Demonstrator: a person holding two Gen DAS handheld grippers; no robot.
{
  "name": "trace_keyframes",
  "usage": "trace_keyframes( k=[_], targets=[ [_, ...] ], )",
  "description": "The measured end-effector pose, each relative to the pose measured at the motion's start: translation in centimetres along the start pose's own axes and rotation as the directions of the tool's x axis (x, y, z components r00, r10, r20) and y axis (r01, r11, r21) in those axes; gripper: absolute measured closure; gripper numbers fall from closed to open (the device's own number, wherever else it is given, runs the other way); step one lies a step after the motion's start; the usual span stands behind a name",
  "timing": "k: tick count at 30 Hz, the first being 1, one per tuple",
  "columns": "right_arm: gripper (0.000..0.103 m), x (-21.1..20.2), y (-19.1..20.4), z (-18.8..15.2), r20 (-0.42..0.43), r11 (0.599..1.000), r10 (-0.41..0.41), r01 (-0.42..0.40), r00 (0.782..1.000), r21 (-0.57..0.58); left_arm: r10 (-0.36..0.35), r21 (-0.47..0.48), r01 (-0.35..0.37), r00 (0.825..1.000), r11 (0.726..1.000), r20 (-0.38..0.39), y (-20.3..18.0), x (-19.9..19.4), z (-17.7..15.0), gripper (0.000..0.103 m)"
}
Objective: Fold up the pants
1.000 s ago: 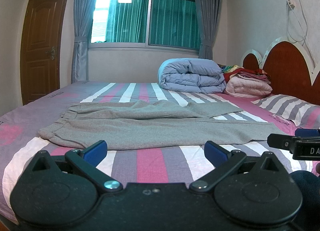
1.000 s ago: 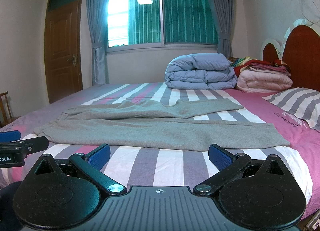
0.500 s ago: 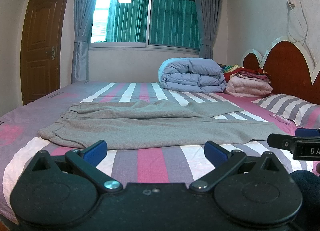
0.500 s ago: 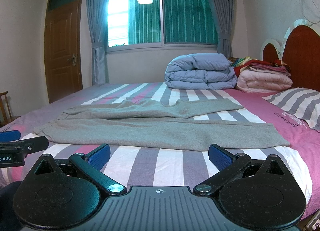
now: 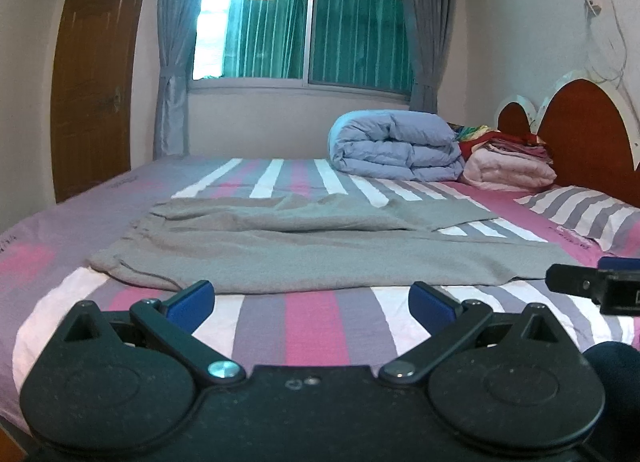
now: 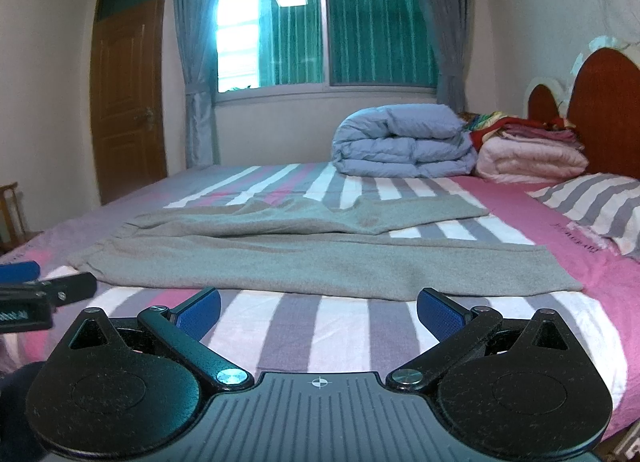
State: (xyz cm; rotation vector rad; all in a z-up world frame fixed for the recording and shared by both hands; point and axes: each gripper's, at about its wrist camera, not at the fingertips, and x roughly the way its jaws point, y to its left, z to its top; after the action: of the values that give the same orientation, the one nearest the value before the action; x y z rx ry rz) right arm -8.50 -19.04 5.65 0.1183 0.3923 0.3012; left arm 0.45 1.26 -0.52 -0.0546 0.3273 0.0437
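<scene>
We are holding the left gripper (image 5: 312,300) low over the near edge of the bed (image 5: 312,326), its blue-padded fingers (image 5: 190,300) spread wide with nothing between them. The right gripper (image 6: 318,308) is hovering alongside, jaws likewise gaping and empty; its tip is also poking into the right margin of the left view.

Just past both sets of fingertips, the grey pants (image 5: 320,254) are lying flat across the striped sheet, waistband toward the left, legs running right. The near leg is stretching straight across; the far leg is angling away from it, leaving a wedge of sheet showing between the two cuffs. Neither gripper is touching the fabric.

Farther back, a folded blue duvet (image 5: 394,151) is sitting near the headboard (image 5: 584,133), with a pink blanket pile (image 5: 508,171) just beside it, topped by what we are reading as assorted clothes, too small to sort. A striped pillow (image 5: 580,213) is resting at right. Beyond, the curtained window (image 5: 304,21) and a wooden door (image 5: 94,89).
</scene>
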Motion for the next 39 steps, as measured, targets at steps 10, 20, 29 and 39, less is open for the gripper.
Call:
trace_keyframes(
  k=[10, 20, 29, 39],
  targets=[
    [0.0, 2.4, -1.9, 4.8, 0.046, 0.978, 0.201, -0.198, 0.978, -0.069, 0.083, -0.029, -0.085, 0.995, 0.996, -0.052, 6.4, 3.7, 2.8, 0.006],
    [0.0, 17.6, 1.0, 14.2, -0.057, 0.928, 0.304, -0.31, 0.951, -0.209, 0.064, 0.113, -0.051, 0.992, 0.992, -0.112, 20.4, 16.6, 12.2, 0.006],
    [0.018, 40.3, 6.8, 16.5, -0.202, 0.874, 0.344, -0.392, 0.917, -0.288, 0.025, 0.155, 0.02, 0.959, 0.988, -0.281, 28.3, 35.2, 13.2, 0.021],
    [0.03, 57.3, 7.7, 14.6, -0.383, 0.816, 0.344, -0.475, 0.857, -0.329, -0.077, 0.186, 0.183, 0.881, 0.965, -0.467, 33.4, 48.6, 12.2, 0.026]
  ],
)
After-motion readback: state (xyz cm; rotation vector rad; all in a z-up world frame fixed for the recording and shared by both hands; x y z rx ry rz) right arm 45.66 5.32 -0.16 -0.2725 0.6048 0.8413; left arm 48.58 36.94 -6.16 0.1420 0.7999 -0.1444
